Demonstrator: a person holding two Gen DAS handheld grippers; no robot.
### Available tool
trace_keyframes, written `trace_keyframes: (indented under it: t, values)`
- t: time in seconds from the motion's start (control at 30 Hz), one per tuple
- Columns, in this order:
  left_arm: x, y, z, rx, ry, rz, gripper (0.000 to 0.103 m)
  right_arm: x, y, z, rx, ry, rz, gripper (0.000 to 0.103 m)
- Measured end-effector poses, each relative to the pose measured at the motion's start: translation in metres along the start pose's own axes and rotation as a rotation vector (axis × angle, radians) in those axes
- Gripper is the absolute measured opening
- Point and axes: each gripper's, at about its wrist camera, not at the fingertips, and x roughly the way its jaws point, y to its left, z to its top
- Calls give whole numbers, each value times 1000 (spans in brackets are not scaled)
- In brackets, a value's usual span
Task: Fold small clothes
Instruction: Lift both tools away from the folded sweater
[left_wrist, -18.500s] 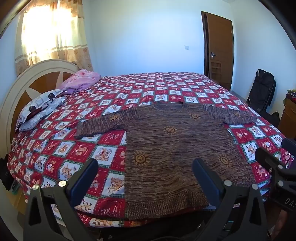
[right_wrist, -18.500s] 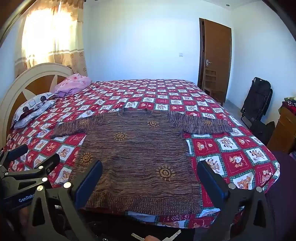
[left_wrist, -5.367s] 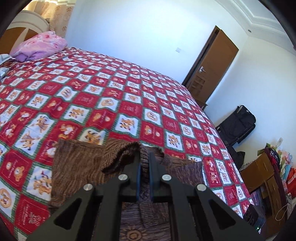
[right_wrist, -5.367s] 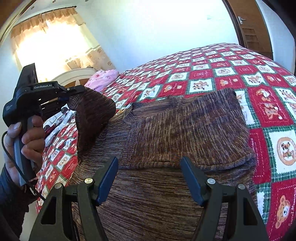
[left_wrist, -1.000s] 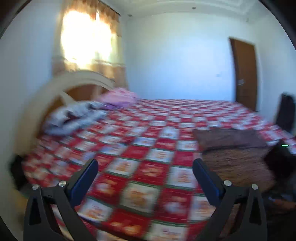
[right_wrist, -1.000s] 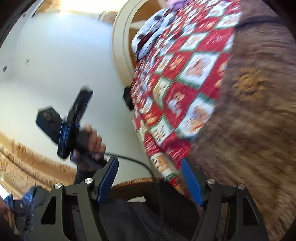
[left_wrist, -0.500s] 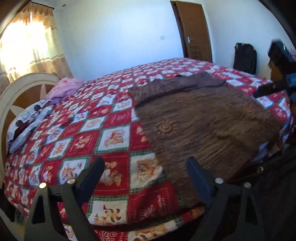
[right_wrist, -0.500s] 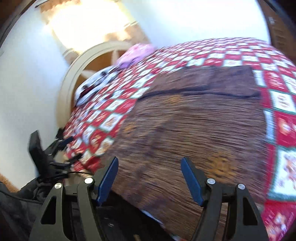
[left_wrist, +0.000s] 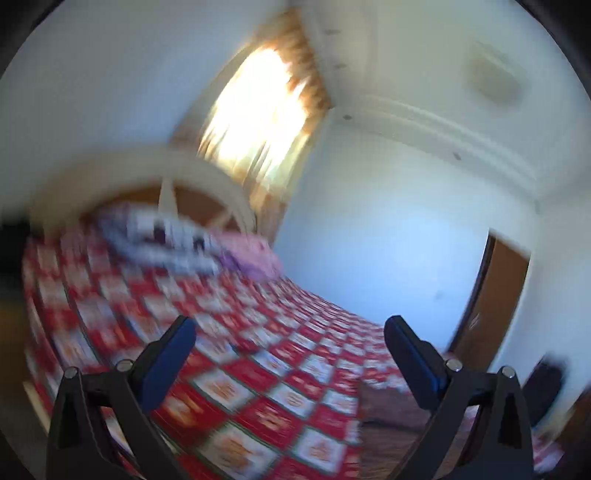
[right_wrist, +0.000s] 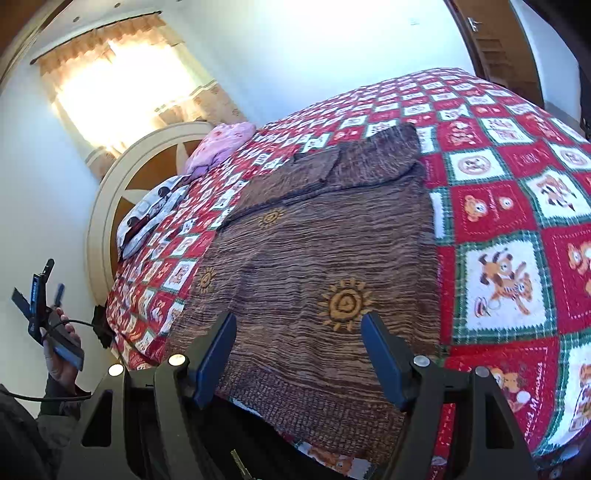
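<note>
A brown knit sweater (right_wrist: 317, 258) with orange sun motifs lies flat on the red patterned bedspread (right_wrist: 517, 192), both sleeves folded in across its top. My right gripper (right_wrist: 299, 350) is open and empty, just above the sweater's hem at the bed's front edge. My left gripper (left_wrist: 290, 354) is open and empty; its view is blurred and tilted up, with only a corner of the sweater (left_wrist: 391, 402) at the lower right. In the right wrist view the left gripper (right_wrist: 40, 295) is held in a hand off the bed's left side.
A cream round headboard (right_wrist: 122, 173), patterned pillows (right_wrist: 151, 210) and a pink bundle (right_wrist: 221, 140) are at the far left of the bed. A brown door (right_wrist: 495, 48) is at the back right. A bright curtained window (left_wrist: 258, 110) is above the headboard.
The left gripper has swung away off the bed's left side and tilted upward, its view now blurred. The right gripper has steadied over the sweater's hem. Both stay open.
</note>
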Motion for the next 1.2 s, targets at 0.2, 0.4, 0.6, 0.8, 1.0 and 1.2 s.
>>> trace_keyframes:
  t: [0.2, 0.4, 0.6, 0.8, 1.0, 1.2]
  values:
    - [32, 27, 30, -118, 147, -130, 103, -4, -4, -8, -4, 20, -43, 71]
    - [23, 2, 23, 224, 268, -255, 103, -20, -20, -25, 36, 34, -112, 71]
    - [34, -47, -69, 493, 509, -351, 103, -27, -40, -43, 102, 60, -145, 71]
    - [40, -81, -154, 602, 807, -417, 103, -23, -38, -59, 93, 89, -144, 71]
    - [31, -88, -196, 684, 958, -458, 103, -17, -32, -62, 87, 114, -96, 61]
    - [47, -89, -214, 618, 1063, -419, 103, -14, -29, -64, 85, 110, -90, 51]
